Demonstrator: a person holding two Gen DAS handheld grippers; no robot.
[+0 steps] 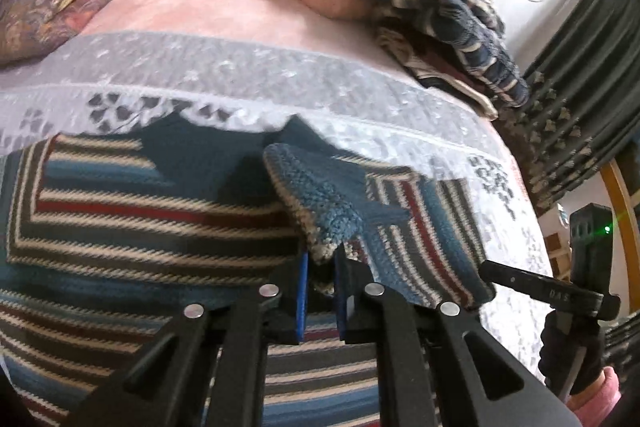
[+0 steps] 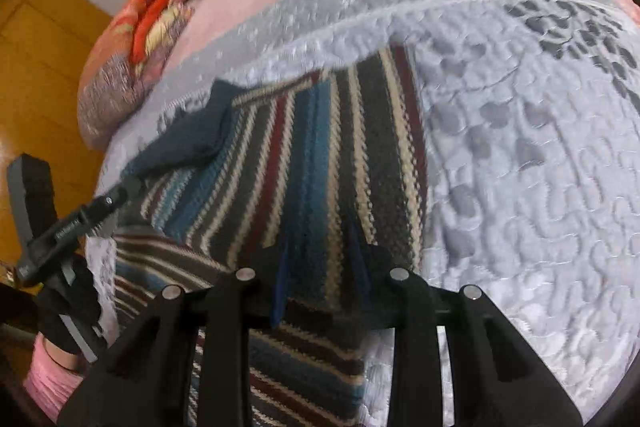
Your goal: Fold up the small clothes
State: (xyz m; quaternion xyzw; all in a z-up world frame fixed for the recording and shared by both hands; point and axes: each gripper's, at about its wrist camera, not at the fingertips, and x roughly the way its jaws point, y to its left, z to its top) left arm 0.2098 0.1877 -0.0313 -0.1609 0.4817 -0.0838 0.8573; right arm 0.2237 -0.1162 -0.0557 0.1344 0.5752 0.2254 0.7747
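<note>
1. Pinching a knit cuff (image 1: pixel 316 211) between the blue pads (image 1: pixel 303 297) of the left gripper (image 1: pixel 320 291); jaws nearly together, cloth bunched in the narrow gap and rising up and away from the fingertips.
2. Lying flat on the lace spread (image 1: pixel 280 75) of the bed: a striped sweater (image 1: pixel 132 211), body spread toward the near edge, dark collar toward the far side where the pillows are.
3. Folded across the body already, by the look of it: the sleeve (image 1: pixel 420 227), running from the held cuff toward the right-hand edge of the spread.
4. Hovering low over the sweater's other half: the right gripper (image 2: pixel 320 283), blue pads (image 2: pixel 280 287) spread apart with striped knit showing between them; blurred, so contact with the cloth cannot be told, though no pinch is visible.
5. Running lengthwise away from the right fingers: the stripes of that half, long axis pointing to the far edge, bare lace just beside it on the right.
6. Judged nearer to the next fold: the left gripper, already gripping; cuff lies directly ahead of its fingers, so the carry probably goes across the body toward the right gripper's side.
7. Seen at the frame edge in each view: the opposite gripper, held in a dark glove (image 1: pixel 572 355) with a pink sleeve (image 1: pixel 600 391).
</note>
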